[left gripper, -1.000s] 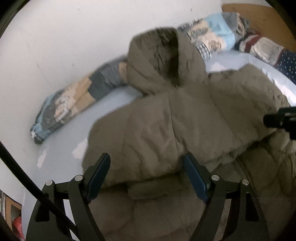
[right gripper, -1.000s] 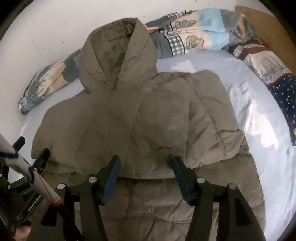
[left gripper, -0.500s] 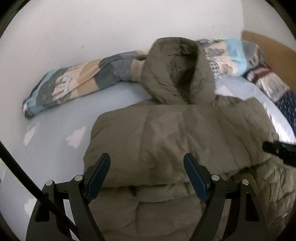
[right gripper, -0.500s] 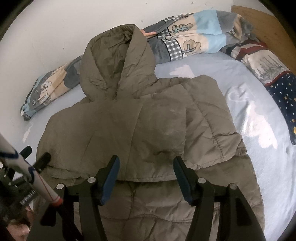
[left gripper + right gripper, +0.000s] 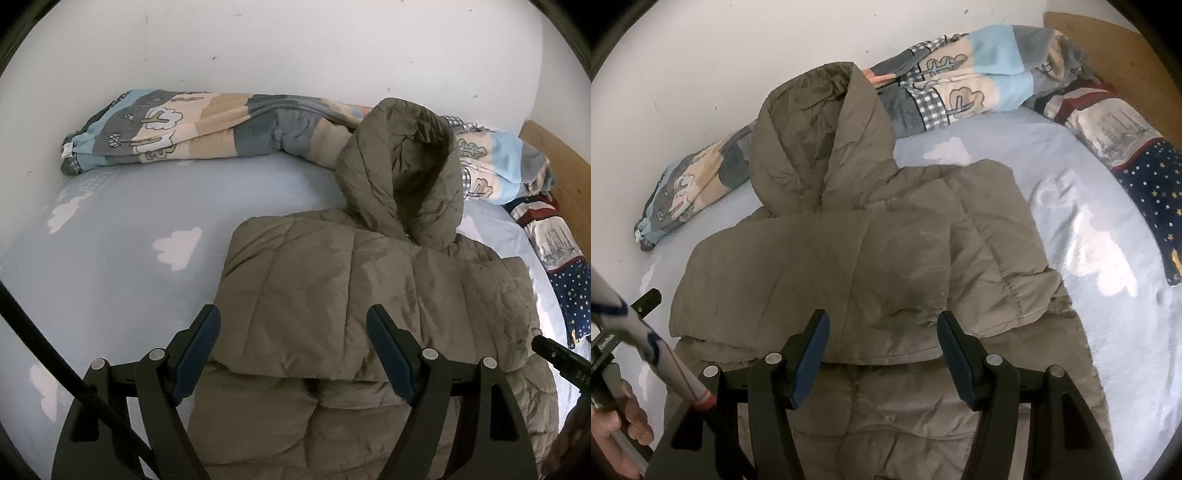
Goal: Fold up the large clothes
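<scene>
An olive-brown padded hooded jacket lies on the light blue bed sheet, both sleeves folded across its body and the hood pointing at the wall. It also shows in the right wrist view, hood at the top. My left gripper is open and empty just above the folded sleeves' lower edge. My right gripper is open and empty above the same edge, further right. The right gripper's tip shows at the left view's right edge.
A rolled patterned quilt lies along the white wall behind the jacket. A star-patterned pillow lies at the right by the wooden headboard. The sheet with cloud prints spreads left and right of the jacket.
My left gripper has swung left and back, so the jacket has shifted right in its view. My right gripper has drawn back a little. The jacket has not moved.
</scene>
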Demonstrator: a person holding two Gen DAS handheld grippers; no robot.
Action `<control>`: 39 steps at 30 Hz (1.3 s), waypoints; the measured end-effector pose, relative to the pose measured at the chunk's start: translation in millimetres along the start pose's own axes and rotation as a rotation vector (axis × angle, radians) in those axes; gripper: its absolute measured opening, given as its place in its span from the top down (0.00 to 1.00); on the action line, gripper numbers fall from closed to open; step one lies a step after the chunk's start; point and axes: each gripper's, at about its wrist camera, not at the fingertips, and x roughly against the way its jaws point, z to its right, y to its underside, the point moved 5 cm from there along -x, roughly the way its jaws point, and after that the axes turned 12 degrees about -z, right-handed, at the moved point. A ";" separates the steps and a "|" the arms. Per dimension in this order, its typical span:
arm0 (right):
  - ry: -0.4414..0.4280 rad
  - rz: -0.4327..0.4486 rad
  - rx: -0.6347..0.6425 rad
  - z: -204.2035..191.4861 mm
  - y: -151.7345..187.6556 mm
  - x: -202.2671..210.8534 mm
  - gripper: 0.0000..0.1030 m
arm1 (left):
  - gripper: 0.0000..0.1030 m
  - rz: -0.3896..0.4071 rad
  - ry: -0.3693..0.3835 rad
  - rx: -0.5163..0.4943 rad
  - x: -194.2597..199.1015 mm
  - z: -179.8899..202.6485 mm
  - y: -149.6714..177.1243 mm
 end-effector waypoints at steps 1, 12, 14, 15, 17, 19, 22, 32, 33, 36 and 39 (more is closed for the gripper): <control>0.002 0.001 -0.002 1.1 0.1 1.0 0.37 | 0.22 -0.001 0.004 -0.002 0.8 -0.1 -0.1; -0.002 0.016 -0.006 3.0 3.6 24.3 0.37 | 0.22 0.028 0.016 -0.068 21.5 12.0 -4.1; -0.004 0.021 0.000 1.7 5.9 31.5 0.37 | 0.22 0.032 0.021 -0.076 25.6 13.7 -4.6; -0.009 0.023 0.002 1.0 7.9 36.6 0.37 | 0.22 0.033 0.023 -0.079 27.1 14.1 -5.0; -0.028 0.022 -0.002 0.3 11.0 45.7 0.36 | 0.22 0.030 0.026 -0.083 28.0 14.0 -4.7; -0.048 0.013 -0.014 0.4 9.3 53.9 0.35 | 0.22 0.029 0.023 -0.092 28.8 14.7 -5.5; -0.055 -0.002 -0.015 -3.5 -7.5 63.7 0.35 | 0.22 0.027 0.038 -0.098 29.3 16.1 -7.4; -0.073 0.032 0.030 -61.5 -165.3 77.2 0.30 | 0.22 -0.029 0.080 -0.082 7.7 16.1 -10.4; -0.057 0.033 0.039 -67.0 -184.2 70.4 0.30 | 0.22 -0.027 0.074 -0.092 6.8 16.9 -10.0; -0.012 0.054 0.053 -76.0 -230.1 49.7 0.30 | 0.22 -0.020 0.047 -0.110 4.2 15.0 -8.0; 0.044 0.054 0.050 -77.3 -272.5 19.1 0.30 | 0.22 -0.015 0.036 -0.119 0.9 10.4 -7.0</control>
